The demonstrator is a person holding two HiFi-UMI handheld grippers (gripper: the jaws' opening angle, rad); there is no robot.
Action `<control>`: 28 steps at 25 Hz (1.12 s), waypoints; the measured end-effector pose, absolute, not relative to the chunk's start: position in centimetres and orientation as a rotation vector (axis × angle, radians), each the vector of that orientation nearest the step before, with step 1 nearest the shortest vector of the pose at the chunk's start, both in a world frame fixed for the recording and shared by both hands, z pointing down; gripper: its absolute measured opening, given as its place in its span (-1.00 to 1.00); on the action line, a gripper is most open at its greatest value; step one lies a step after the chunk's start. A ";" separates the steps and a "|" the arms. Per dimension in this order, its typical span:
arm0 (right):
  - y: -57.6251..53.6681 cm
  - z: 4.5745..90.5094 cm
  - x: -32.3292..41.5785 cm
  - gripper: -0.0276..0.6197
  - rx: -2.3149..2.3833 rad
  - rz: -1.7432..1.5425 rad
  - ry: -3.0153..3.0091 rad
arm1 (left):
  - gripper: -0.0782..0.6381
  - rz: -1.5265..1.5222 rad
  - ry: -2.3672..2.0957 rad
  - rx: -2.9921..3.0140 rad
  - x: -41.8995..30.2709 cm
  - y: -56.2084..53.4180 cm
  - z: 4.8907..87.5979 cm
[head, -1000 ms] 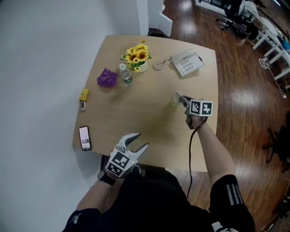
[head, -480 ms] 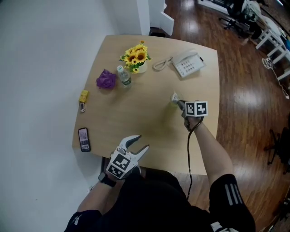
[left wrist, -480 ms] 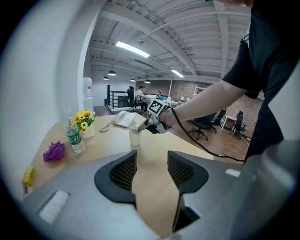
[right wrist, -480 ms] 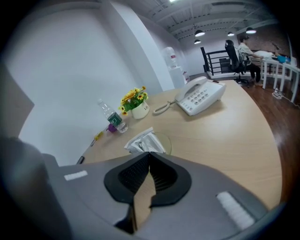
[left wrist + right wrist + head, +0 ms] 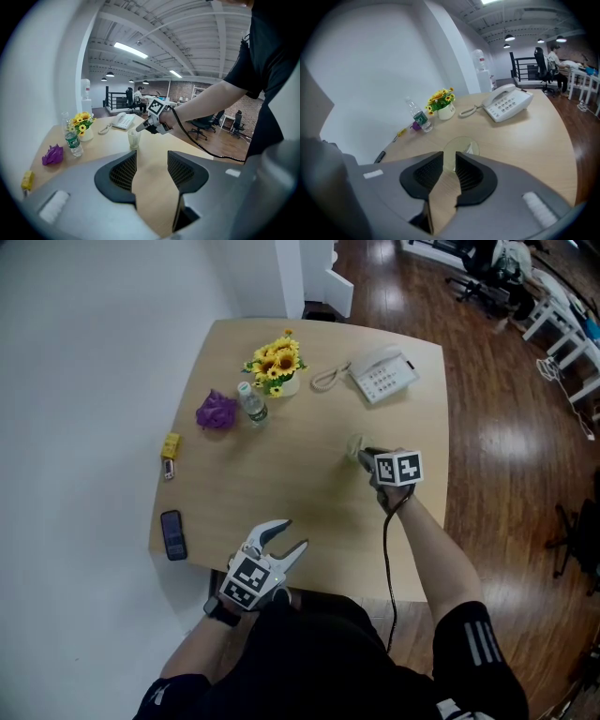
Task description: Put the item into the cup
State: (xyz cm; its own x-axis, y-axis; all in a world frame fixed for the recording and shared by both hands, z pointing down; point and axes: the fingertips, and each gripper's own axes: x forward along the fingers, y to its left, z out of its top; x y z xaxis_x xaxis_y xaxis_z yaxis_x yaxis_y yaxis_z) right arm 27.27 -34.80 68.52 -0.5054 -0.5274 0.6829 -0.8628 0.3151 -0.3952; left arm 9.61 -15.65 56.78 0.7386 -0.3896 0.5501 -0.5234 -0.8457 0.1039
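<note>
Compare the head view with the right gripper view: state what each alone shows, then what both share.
Head view only: the left gripper, open at the table's near edge, and the person's right forearm. Right gripper view only: a white item inside the cup, and a water dispenser by the far wall. Both: the cup, telephone, sunflowers and bottle.

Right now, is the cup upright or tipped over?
Upright. The cup stands on its base on the table, round rim facing up; the left gripper view shows its sides vertical.

Head view overhead, gripper views low, sharing cup [image 5: 134,139]
</note>
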 end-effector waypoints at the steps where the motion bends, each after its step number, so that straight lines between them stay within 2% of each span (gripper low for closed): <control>1: -34.9 68.2 27.4 -0.63 1.245 1.045 -2.162 | -0.22 0.766 -0.718 2.691 9.6 -15.6 56.7; 10: -33.6 59.4 27.6 -0.63 1.373 0.997 -2.347 | -0.22 0.726 -0.709 2.742 8.2 -15.2 54.7; 20: -21.9 47.2 22.1 -0.64 1.443 0.898 -2.627 | -0.22 0.652 -0.701 2.826 3.1 -11.8 51.2; 22: -18.7 46.1 20.8 -0.68 1.476 0.878 -2.651 | -0.22 0.650 -0.681 2.837 1.9 -10.2 51.0; 25: -13.8 44.8 18.5 -0.89 1.532 0.862 -2.676 | -0.22 0.647 -0.649 2.854 -0.1 -7.5 51.0; 28: -8.6 44.1 15.4 -0.89 1.518 0.851 -2.709 | -0.22 0.642 -0.619 2.863 -2.2 -4.4 51.1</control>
State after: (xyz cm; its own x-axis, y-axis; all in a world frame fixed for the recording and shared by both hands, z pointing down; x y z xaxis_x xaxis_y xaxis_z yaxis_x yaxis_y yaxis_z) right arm 15.43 -8.60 44.05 -0.5533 -0.8126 0.1834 -0.7714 0.4168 -0.4808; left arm -2.18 -4.41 51.07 0.8241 -0.3618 0.4359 -0.4227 -0.9050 0.0480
